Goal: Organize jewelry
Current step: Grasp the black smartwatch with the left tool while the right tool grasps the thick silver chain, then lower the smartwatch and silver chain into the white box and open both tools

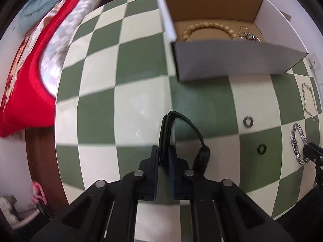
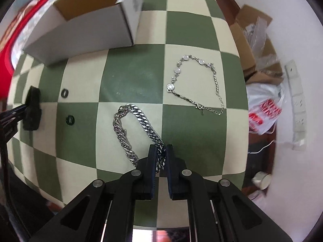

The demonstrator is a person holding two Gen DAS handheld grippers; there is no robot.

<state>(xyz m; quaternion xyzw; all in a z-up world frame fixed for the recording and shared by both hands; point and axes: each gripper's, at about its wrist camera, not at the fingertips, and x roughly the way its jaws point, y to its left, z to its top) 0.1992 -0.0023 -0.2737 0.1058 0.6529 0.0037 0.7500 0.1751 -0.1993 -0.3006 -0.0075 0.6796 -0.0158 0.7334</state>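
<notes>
With the right gripper (image 2: 160,153) pinching only 1 end of the chunky chain bracelet (image 2: 132,125) at lower centre, and the left gripper (image 1: 164,155) clamping a black band (image 1: 181,125), the dangling chain could slip or snag the white box (image 2: 84,30) at upper left.

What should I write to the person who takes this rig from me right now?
Right tool: shut on the chunky silver chain bracelet, most of which lies on the checkered table.
Left tool: shut on a black looped piece; I cannot tell what it is.
Done: beaded bracelet and a silver piece are in the open box.
Left: the held items, thin silver bracelet, two dark rings on the table.
</notes>
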